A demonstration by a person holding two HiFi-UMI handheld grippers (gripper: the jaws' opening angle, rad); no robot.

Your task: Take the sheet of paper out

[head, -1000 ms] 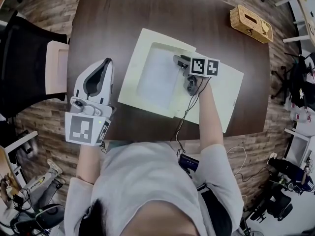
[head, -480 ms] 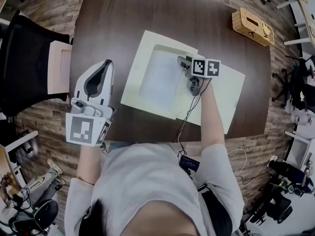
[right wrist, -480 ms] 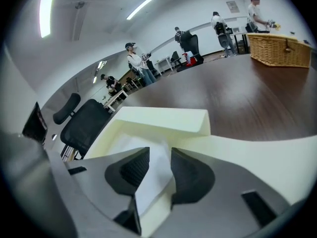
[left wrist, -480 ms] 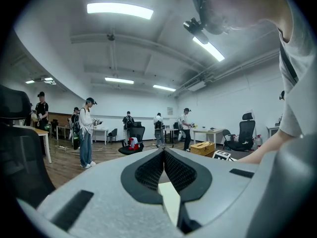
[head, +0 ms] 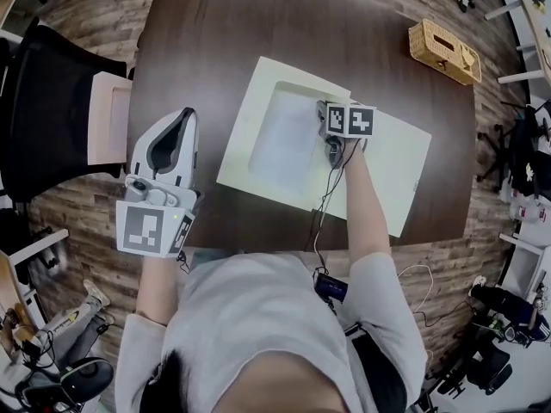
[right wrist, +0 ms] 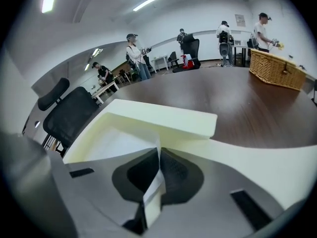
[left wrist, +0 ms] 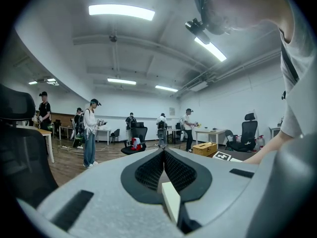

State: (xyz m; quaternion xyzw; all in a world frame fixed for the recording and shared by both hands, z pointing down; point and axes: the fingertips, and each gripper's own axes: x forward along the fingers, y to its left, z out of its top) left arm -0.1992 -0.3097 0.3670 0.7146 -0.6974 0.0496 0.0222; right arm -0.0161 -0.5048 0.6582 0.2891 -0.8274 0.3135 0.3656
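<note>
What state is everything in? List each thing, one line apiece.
box: open, cover off.
cover: lying flat at the box's right.
sheet of paper: in the box's recess, right edge pinched and raised.
right gripper: jaws closing shut on the sheet of paper's edge.
left gripper: shut, empty, held over the left edge of the table.
wicker basket: closed, at the table's far right corner.

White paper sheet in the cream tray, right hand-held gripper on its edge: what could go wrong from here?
1. The right hand-held gripper is closing its jaws on just the edge of the white paper sheet; a sideways pull may tear it or let it slip.
2. Nothing holds the shallow cream tray: the left hand-held gripper hangs shut, apart from it, so the tray may drag across the dark brown wooden table.
</note>
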